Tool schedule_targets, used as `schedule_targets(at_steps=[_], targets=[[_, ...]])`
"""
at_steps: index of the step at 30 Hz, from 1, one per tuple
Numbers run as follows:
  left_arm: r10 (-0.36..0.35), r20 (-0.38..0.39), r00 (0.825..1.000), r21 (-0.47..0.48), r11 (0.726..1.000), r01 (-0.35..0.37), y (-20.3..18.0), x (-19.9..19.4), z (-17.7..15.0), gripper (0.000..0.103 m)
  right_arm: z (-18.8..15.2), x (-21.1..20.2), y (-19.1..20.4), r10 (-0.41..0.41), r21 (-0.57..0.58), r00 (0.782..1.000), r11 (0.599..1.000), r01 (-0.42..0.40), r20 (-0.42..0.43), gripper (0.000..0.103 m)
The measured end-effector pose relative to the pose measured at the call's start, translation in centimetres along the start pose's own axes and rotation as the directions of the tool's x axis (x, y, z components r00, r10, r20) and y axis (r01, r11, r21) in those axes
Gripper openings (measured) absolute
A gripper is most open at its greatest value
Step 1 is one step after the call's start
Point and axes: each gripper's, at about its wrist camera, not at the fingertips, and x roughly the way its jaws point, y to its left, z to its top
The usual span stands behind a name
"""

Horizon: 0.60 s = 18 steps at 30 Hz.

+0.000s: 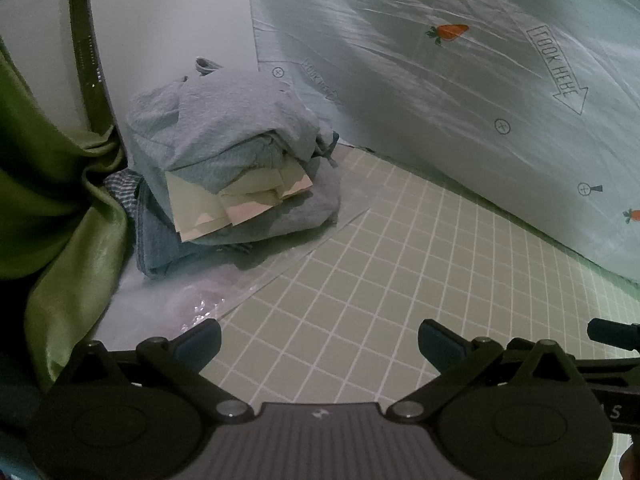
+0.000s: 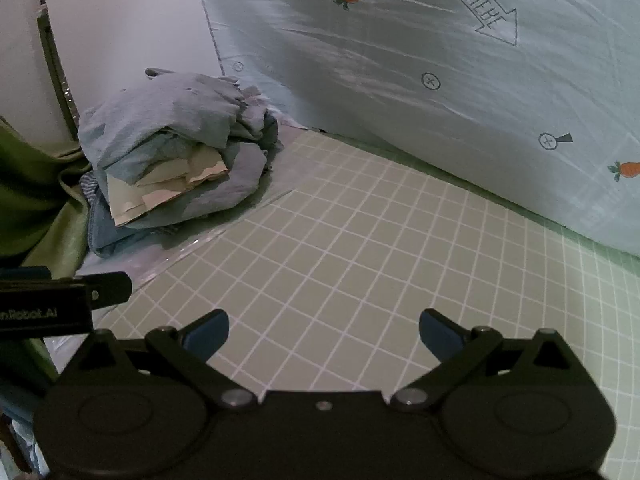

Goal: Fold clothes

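A pile of folded clothes (image 1: 228, 160) sits at the far left of the grid mat (image 1: 380, 280): grey-blue garments on top, a beige and cream one in the middle, blue denim underneath. It also shows in the right wrist view (image 2: 176, 160). My left gripper (image 1: 319, 344) is open and empty, low over the mat, well short of the pile. My right gripper (image 2: 324, 332) is open and empty over the mat (image 2: 360, 240), to the right of the left one.
A pale sheet printed with carrots and "LOOK HERE" arrows (image 1: 480, 80) rises behind the mat. A green curtain (image 1: 52, 200) hangs at left beside a white wall (image 1: 168, 20). Clear plastic (image 1: 192, 300) lies under the pile. The left gripper's body (image 2: 60, 304) shows at the left of the right wrist view.
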Motion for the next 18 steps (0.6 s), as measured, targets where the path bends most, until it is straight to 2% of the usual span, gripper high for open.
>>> schedule_targets(at_steps=[18], targets=[[-0.010, 0.002, 1.000, 0.007, 1.000, 0.010, 0.05, -0.20, -0.18, 0.103, -0.18, -0.25, 0.35, -0.007, -0.003, 1.000, 1.000, 0.007, -0.001, 0.103]])
